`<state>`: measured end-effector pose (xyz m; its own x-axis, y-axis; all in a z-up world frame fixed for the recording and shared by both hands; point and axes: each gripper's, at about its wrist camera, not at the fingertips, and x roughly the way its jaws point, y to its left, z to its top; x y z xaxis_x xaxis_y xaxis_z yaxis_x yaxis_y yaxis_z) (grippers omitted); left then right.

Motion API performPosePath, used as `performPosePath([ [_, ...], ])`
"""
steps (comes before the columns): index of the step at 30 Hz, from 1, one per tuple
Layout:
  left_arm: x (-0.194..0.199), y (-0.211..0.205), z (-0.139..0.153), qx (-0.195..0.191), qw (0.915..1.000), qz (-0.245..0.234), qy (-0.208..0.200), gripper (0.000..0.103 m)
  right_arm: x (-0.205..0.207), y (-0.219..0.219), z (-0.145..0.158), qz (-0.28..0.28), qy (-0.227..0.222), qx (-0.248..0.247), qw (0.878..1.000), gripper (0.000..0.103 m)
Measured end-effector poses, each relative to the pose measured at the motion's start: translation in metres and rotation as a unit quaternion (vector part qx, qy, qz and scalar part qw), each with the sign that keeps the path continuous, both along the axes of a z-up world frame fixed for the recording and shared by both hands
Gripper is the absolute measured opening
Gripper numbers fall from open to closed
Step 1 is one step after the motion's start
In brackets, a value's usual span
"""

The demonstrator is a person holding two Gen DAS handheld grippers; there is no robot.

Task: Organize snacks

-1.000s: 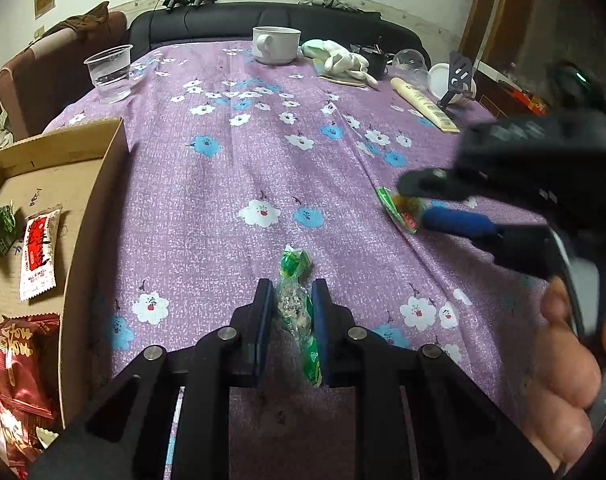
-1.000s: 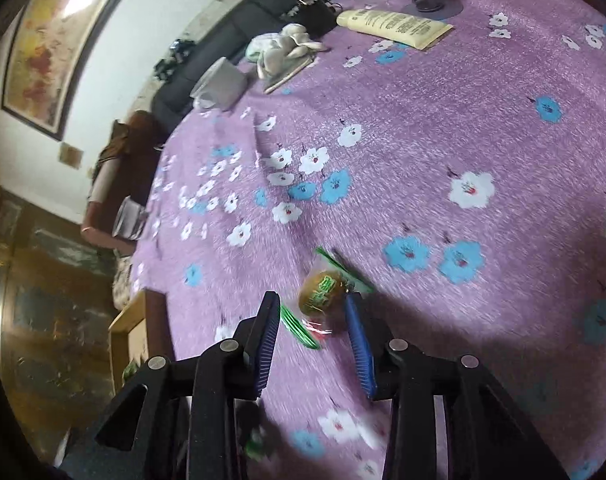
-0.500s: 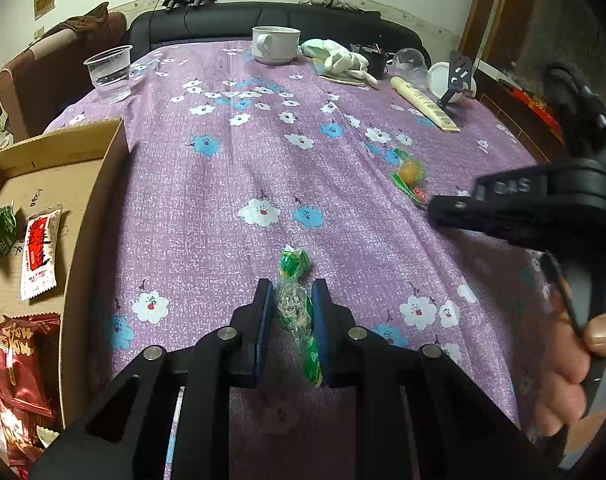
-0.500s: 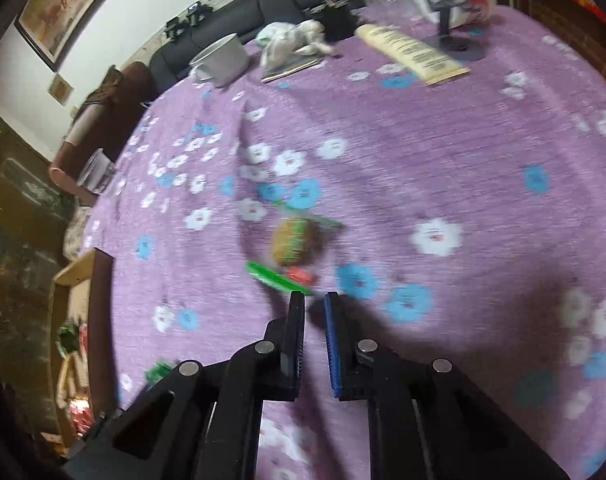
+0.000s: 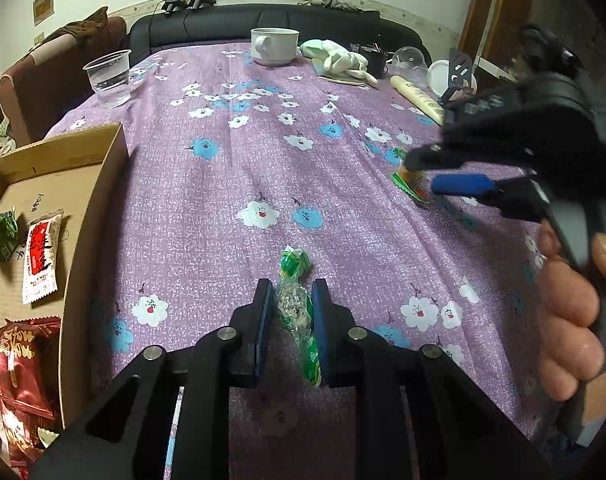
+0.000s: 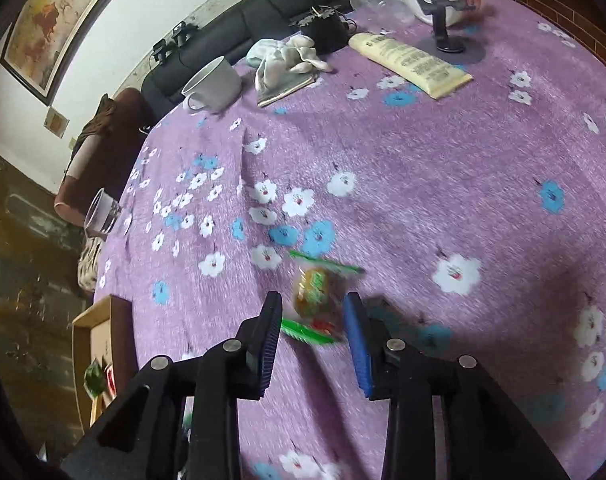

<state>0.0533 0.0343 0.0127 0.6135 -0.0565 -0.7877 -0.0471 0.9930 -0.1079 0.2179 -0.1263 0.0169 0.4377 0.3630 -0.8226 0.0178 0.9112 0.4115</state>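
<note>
Gathering loose snacks into the open brown cardboard box (image 5: 83,184) is the step in hand: the left tongs (image 5: 289,312) are clamped on a green-wrapped clear packet of grainy candy (image 5: 297,300), held just above the table (image 5: 223,184), with the box off to their left and already holding a red-and-white sachet (image 5: 39,256) and red foil packs (image 5: 13,372). The right tongs (image 6: 313,320) are opening astride a round orange-and-green wrapped sweet (image 6: 315,288) lying on the cloth; the pads do not seem to press it yet. Next, I judge, they must close squarely on its bulge, not the thin wrapper tails. Purple flowered cloth covers the table; beyond the tongs stand a white mug (image 5: 274,46), a clear plastic cup (image 5: 109,78), a cream tube (image 6: 411,64) and a black sofa (image 5: 271,24).
</note>
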Motion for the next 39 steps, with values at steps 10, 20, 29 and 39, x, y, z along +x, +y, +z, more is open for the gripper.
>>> performPosePath([
  [10, 0.0, 0.0, 0.0, 0.001, 1.0, 0.0, 0.0, 0.017, -0.002, 0.006, -0.006, 0.027, -0.023, -0.062, 0.997, 0.028],
  [20, 0.0, -0.001, 0.0, 0.004, 1.0, -0.004, -0.002, 0.017, -0.079, -0.014, 0.009, 0.057, -0.054, -0.008, 0.997, 0.028],
  [29, -0.002, -0.007, 0.0, 0.022, 0.9997, -0.009, -0.006, 0.017, -0.11, 0.014, -0.006, 0.123, -0.096, -0.04, 0.987, 0.028],
  [39, -0.003, -0.009, 0.0, 0.028, 0.9995, -0.009, -0.008, 0.017, -0.116, 0.017, -0.004, 0.126, -0.116, -0.068, 0.983, 0.028],
])
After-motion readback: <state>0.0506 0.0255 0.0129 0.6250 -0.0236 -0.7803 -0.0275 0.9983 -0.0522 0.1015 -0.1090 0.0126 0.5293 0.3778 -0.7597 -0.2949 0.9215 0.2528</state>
